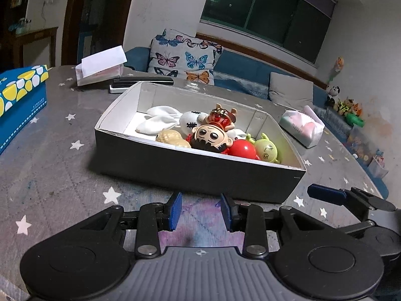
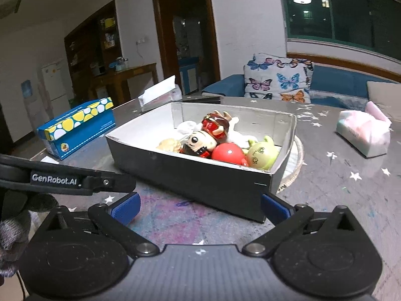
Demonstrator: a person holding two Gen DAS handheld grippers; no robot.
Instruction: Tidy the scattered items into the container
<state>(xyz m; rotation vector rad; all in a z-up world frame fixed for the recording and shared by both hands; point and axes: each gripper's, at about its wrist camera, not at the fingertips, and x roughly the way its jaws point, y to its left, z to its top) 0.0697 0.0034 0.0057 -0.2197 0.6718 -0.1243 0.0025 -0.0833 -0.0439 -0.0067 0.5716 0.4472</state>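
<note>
Counter (image 1: 50, 175): we see it fill the lower frame, star-patterned.
Box (image 1: 195, 173): frame centre, holding the toys (image 1: 225, 135).
Left gripper (image 1: 200, 212): fingers parted, empty, bottom centre.
Right gripper (image 2: 200, 208): fingers spread wide, empty.

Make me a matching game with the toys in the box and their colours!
Things:
1. ball
2. alien toy
3. peanut toy
4. soft bunny

Colours:
A. white
B. green
C. red
D. tan

Pairs: 1-C, 2-B, 3-D, 4-A. All four lie inside the box.
</note>
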